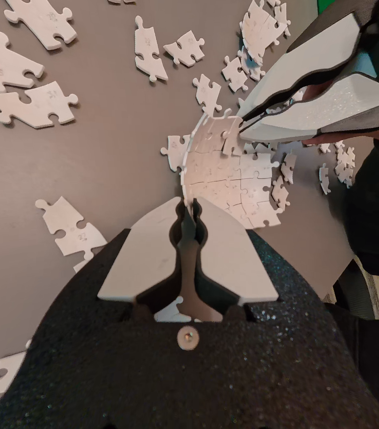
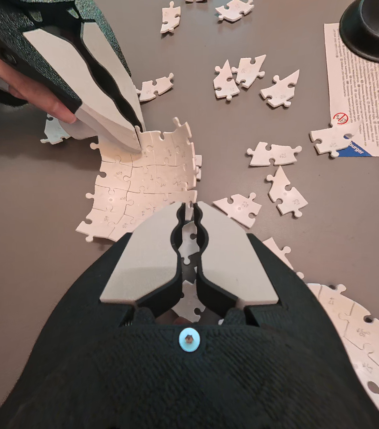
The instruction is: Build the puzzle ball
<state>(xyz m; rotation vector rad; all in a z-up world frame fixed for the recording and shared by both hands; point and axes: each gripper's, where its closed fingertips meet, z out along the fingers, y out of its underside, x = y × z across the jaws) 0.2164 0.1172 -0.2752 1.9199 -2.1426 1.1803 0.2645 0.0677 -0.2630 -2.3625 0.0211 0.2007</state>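
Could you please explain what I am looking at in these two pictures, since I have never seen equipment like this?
A person holds two tools, each a hand-held gripper with two grey fingers and a camera looking along them. One picture comes from the left hand-held gripper, the other from the right hand-held gripper; each also shows the other tool farther off. On the grey table lie loose white puzzle pieces, a printed leaflet and a black round object. Both tools pinch opposite edges of a curved, partly assembled puzzle, with the fingers closed on its rim.
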